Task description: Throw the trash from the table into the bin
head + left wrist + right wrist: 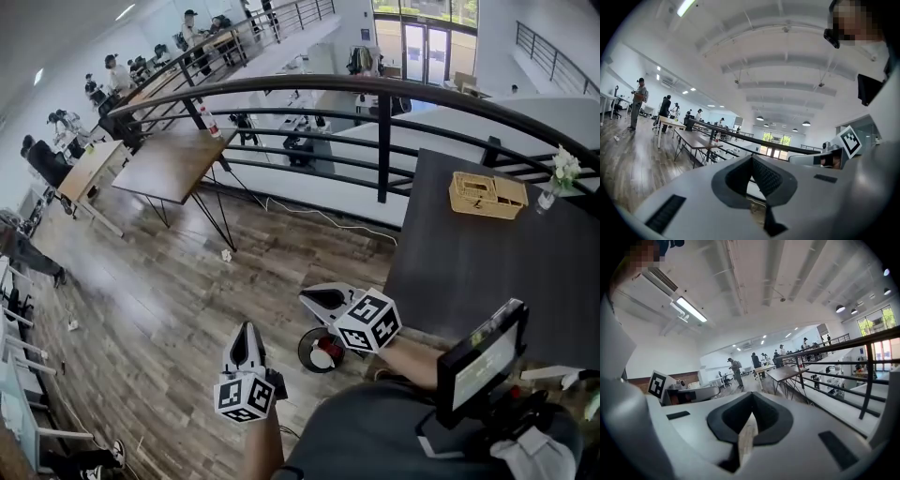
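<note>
Bin (304, 354): stands on the floor at the bench's (469, 272) near-left edge. It is round with its mouth facing up, so it has no long axis.
Trash: red and white bits (326, 354) lie inside the bin. I can make out none on the bench.
Right gripper (305, 296): its body overlaps the bin's far rim in the head view and it points away to the left. Its fingers are clenched together with nothing between them.
Left gripper (246, 328): just left of the bin, pointing away from it. Its fingers are also clenched together and empty.
Bench load: a tray (487, 195) and a vase (561, 173) stand well apart from the bin, at the far right.
Scrap (226, 254): a small white piece on the floor, well beyond the bin to the left.
Key relation: the bin sits under the grippers' bodies, behind both sets of fingertips, and nearer the right hand. The bench lies to the bin's right, so the right hand looks better placed for any further piece there.
Progress: likely near done, or between pieces.
</note>
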Demonstrator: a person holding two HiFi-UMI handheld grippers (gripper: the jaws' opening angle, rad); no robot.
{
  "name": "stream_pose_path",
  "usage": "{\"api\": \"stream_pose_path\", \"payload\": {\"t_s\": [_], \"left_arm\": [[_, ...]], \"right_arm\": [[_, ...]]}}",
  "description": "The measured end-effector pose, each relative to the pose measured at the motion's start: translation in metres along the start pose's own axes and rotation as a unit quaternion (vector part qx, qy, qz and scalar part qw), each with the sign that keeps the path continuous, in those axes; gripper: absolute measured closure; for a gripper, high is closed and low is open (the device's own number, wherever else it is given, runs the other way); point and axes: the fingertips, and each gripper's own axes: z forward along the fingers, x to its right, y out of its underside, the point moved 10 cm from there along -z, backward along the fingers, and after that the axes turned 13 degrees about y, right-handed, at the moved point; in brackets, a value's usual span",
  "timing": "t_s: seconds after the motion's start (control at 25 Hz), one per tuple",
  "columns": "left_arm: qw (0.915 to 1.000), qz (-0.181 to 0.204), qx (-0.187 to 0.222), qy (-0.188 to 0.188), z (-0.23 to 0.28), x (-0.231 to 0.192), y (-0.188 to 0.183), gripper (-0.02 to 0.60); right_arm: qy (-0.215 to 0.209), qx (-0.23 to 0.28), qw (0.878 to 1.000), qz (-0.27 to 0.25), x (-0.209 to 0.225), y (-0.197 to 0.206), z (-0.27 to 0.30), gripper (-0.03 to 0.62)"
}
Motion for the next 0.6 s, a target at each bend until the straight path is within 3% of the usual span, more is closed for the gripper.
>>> {"api": "stream_pose_path", "payload": {"t_s": [0.6], "left_arm": [[0.9998, 0.014, 0.008, -0.012, -0.0041, 0.0023, -0.006, 0.572]], "right_arm": [[0.002, 0.009, 1.0, -0.011, -0.0033, -0.0043, -0.003, 0.582]]}}
